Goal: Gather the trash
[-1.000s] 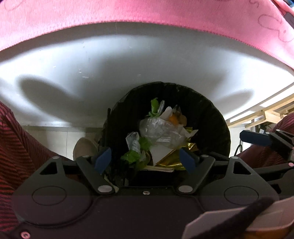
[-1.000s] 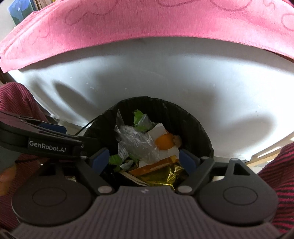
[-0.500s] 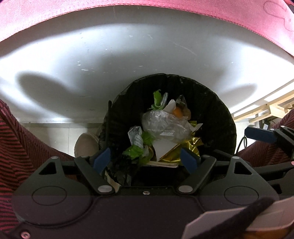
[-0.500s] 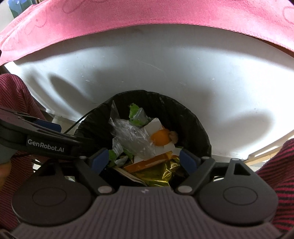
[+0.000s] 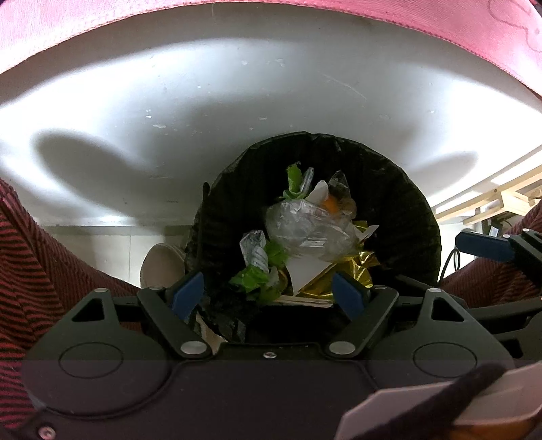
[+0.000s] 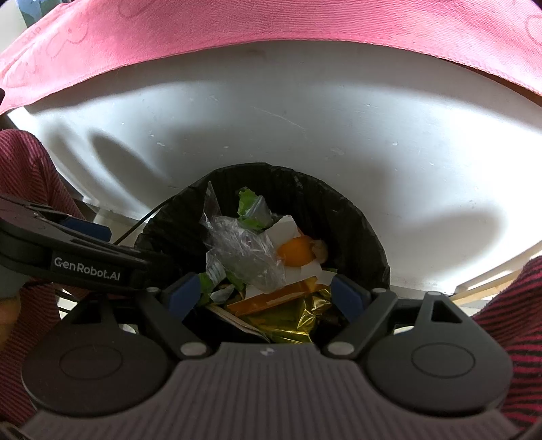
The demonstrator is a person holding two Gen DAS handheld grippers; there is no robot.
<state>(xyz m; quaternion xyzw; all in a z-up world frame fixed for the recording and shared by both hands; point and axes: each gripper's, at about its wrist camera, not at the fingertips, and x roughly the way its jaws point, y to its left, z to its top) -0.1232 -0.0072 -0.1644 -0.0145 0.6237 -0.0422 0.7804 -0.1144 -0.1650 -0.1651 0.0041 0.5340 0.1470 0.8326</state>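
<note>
A round bin lined with a black bag (image 5: 399,203) (image 6: 352,223) sits below both grippers, against a white table side. Inside lie clear crumpled plastic (image 5: 305,223) (image 6: 244,254), green wrappers (image 5: 254,277) (image 6: 249,206), white paper (image 5: 305,270), an orange peel (image 6: 296,250), an orange carton (image 6: 271,298) and gold foil (image 5: 342,270) (image 6: 294,321). My left gripper (image 5: 269,294) points down over the bin, open, with nothing between its blue pads. My right gripper (image 6: 267,294) hangs open over the same bin, also empty. The left gripper's body (image 6: 84,267) shows at the right wrist view's left.
A pink cloth (image 5: 101,30) (image 6: 237,34) hangs over the white table edge (image 5: 237,101) above the bin. Red striped trouser legs (image 5: 34,270) (image 6: 508,304) flank the bin. A pale shoe (image 5: 162,267) rests on the floor left of it. Wooden slats (image 5: 501,196) stand at far right.
The bin and table side have slid slightly upward in both views; both grippers stay open and empty over the bin.
</note>
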